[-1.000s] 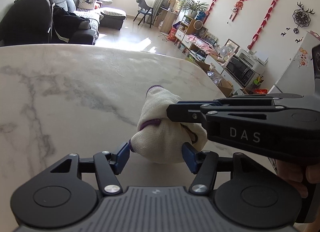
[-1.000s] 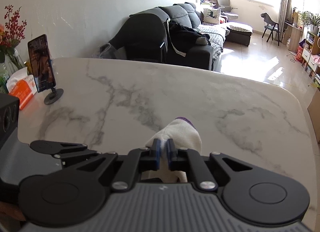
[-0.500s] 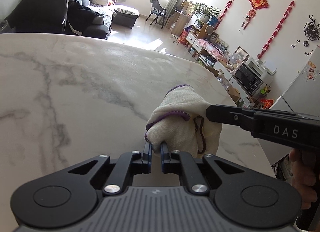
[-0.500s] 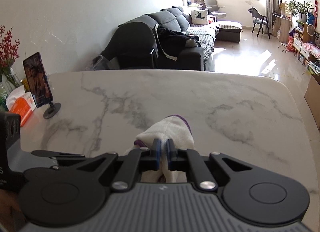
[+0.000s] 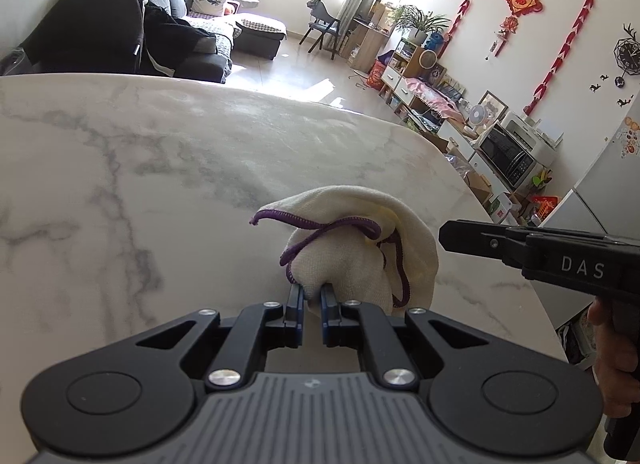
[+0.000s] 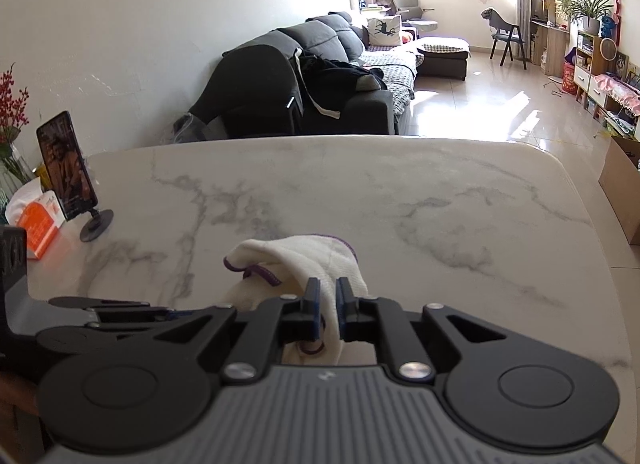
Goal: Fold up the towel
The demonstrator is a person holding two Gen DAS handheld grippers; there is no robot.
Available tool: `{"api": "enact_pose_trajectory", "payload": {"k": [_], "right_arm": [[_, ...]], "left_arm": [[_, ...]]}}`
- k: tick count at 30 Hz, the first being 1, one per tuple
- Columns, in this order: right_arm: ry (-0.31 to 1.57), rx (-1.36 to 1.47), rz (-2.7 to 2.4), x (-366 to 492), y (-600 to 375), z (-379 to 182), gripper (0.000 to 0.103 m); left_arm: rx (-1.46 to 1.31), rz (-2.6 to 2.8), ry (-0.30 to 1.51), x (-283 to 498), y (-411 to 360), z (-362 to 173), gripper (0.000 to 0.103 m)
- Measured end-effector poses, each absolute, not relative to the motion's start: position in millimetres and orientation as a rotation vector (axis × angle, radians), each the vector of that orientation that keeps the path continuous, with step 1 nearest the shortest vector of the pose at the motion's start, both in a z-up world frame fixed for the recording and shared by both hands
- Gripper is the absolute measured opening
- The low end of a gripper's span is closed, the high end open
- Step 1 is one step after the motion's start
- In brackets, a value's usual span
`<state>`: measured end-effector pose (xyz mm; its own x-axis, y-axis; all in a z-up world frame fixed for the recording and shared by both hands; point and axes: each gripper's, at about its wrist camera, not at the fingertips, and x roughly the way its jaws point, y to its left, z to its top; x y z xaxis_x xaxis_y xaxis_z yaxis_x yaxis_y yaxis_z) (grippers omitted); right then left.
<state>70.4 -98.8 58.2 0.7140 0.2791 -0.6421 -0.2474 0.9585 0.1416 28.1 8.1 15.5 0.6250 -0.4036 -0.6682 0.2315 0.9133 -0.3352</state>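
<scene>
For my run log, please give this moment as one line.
left gripper: shut on towel | right gripper: shut on towel | towel: bunched above marble table

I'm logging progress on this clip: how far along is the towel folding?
Early. Done: both grippers have a hold; the left gripper and right gripper are each shut on the towel. In hand: the towel hangs bunched above the marble table. Left: spreading it flat and making every fold; none shows yet.
</scene>
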Motion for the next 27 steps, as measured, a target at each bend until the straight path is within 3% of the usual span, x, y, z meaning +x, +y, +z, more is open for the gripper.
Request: {"api": "enact_pose_trajectory", "payload": {"k": [11,14,16,27], "right_arm": [[0.731,-0.053,0.34,91.1,-69.5,52.9,0.023],[0.735,-0.087,0.315,93.9,-66.5,48.2,0.017],[0.726,-0.102,0.285,93.6,-67.9,47.1,0.007],[0.725,-0.02,0.211,85.6,-101.2,45.0,0.004]], "left_arm": [[-0.197,-0.363,0.825,28.0,4.3,14.5,0.008],[-0.198,-0.363,0.827,28.0,5.3,14.3,0.008],[-0.199,-0.36,0.829,28.3,6.5,13.9,0.008],[-0.217,-0.334,0.843,30.1,20.7,9.9,0.008]]}}
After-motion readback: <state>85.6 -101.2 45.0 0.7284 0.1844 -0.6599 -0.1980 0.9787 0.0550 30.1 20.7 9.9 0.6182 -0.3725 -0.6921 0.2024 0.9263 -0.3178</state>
